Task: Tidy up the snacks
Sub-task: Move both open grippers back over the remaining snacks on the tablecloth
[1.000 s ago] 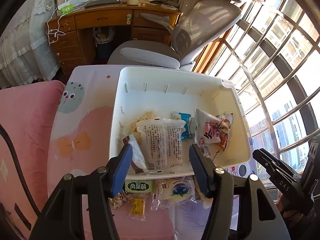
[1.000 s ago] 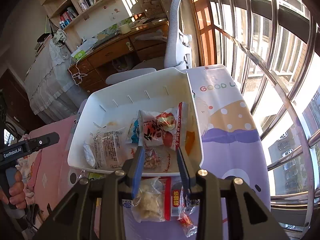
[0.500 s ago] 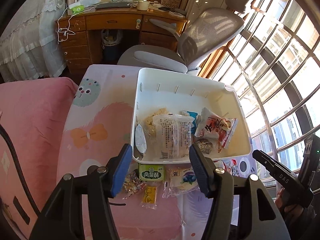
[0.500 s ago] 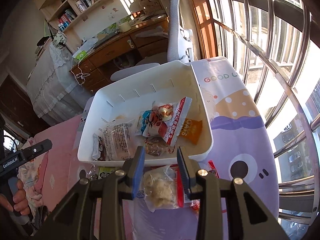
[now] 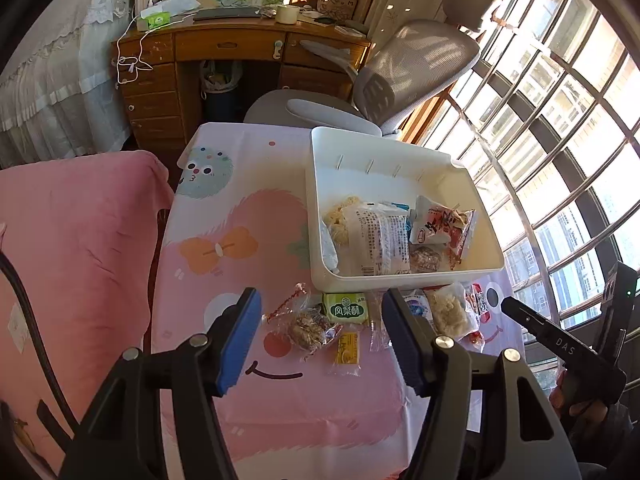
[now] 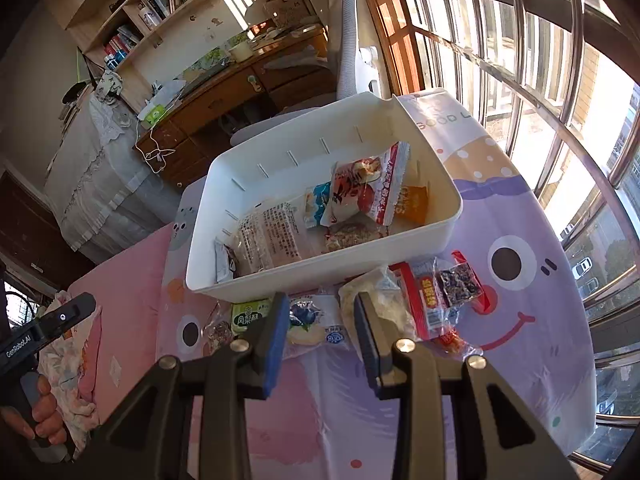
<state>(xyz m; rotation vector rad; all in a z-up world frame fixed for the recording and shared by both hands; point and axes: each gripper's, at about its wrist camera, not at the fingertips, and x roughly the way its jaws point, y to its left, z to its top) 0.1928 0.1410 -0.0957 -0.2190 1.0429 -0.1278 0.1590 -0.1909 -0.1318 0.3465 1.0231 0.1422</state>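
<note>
A white bin (image 5: pixel 400 276) (image 6: pixel 280 276) on the cartoon tablecloth holds several snack packets, among them a clear printed bag (image 5: pixel 380 240) (image 6: pixel 276 236) and a red-and-white packet (image 5: pixel 444 226) (image 6: pixel 368 188). Loose snacks lie in front of the bin: a green packet (image 5: pixel 346 309) (image 6: pixel 246 318), a nut bar in clear wrap (image 5: pixel 310 328), a small yellow packet (image 5: pixel 348 350), a blue-print packet (image 6: pixel 308 320), a pale puffed snack (image 5: pixel 448 312) (image 6: pixel 380 292) and a red packet (image 6: pixel 430 300). My left gripper (image 5: pixel 320 336) is open and empty above the loose snacks. My right gripper (image 6: pixel 320 332) is open and empty over the blue-print packet.
A grey office chair (image 5: pixel 404 68) and a wooden desk (image 5: pixel 224 48) stand beyond the table. A pink blanket (image 5: pixel 72 240) lies to the left. Barred windows (image 5: pixel 560 120) run along the right. The table's right edge (image 6: pixel 588 380) is near the windows.
Both grippers have drawn back and up from the bin, so the loose snacks in front of it now show. Both stay open and empty.
</note>
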